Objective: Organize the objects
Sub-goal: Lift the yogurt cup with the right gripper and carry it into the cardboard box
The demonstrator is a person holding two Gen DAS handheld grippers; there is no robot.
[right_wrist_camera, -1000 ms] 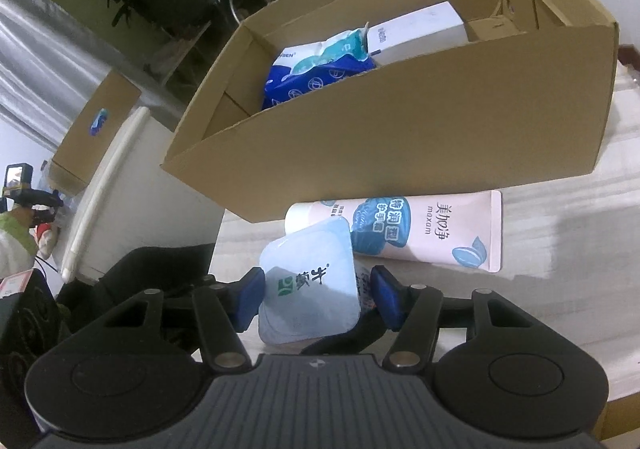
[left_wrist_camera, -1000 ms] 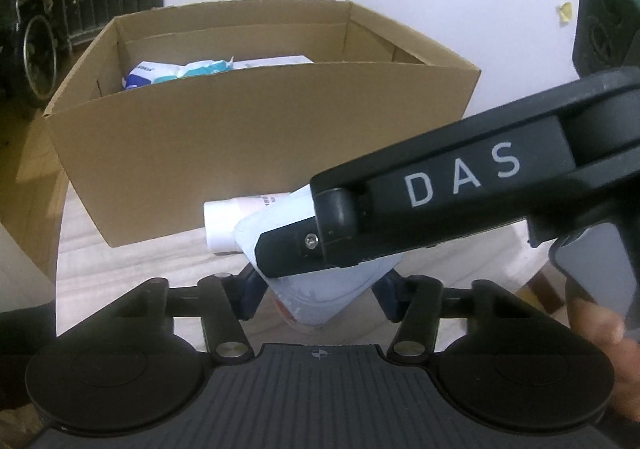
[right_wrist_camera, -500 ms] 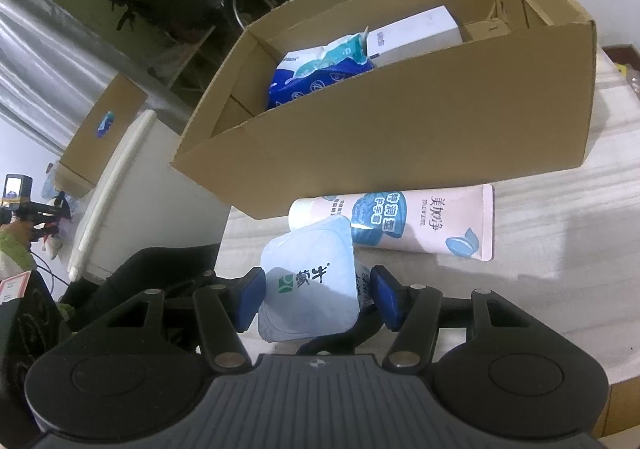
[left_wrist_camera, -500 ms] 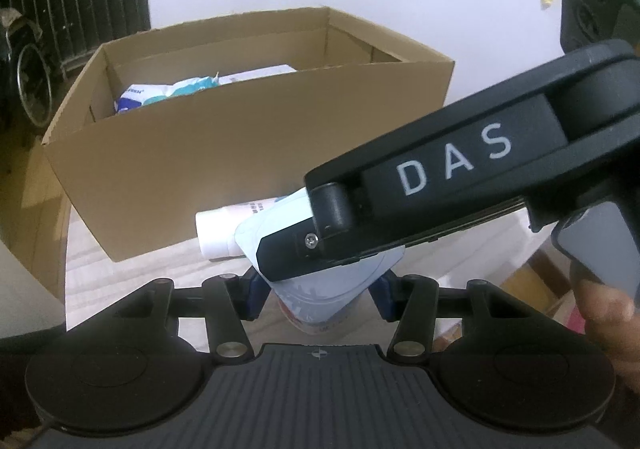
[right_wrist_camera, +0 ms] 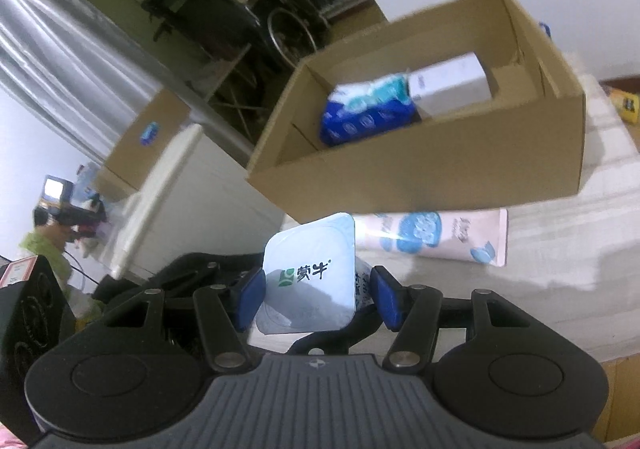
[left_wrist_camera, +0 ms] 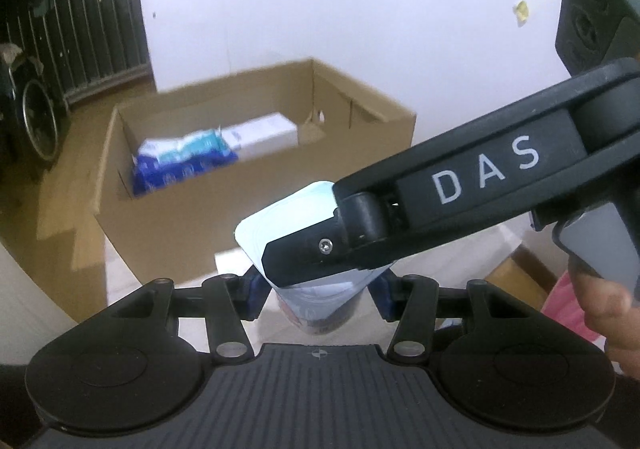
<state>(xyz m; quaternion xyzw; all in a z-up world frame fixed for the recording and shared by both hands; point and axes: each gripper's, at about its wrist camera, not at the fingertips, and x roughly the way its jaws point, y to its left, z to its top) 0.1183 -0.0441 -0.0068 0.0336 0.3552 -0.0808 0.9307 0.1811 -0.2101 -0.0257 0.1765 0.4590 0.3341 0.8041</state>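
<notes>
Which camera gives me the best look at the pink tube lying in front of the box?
The right wrist view: the pink tube lies nearly whole on the table beside the cardboard box. The left wrist view shows only its white end, the rest hidden behind the yogurt cup.

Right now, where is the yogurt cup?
The yogurt cup sits between both grippers' blue pads, low and central in each wrist view, in front of the cardboard box and beside the tube on the table.
</notes>
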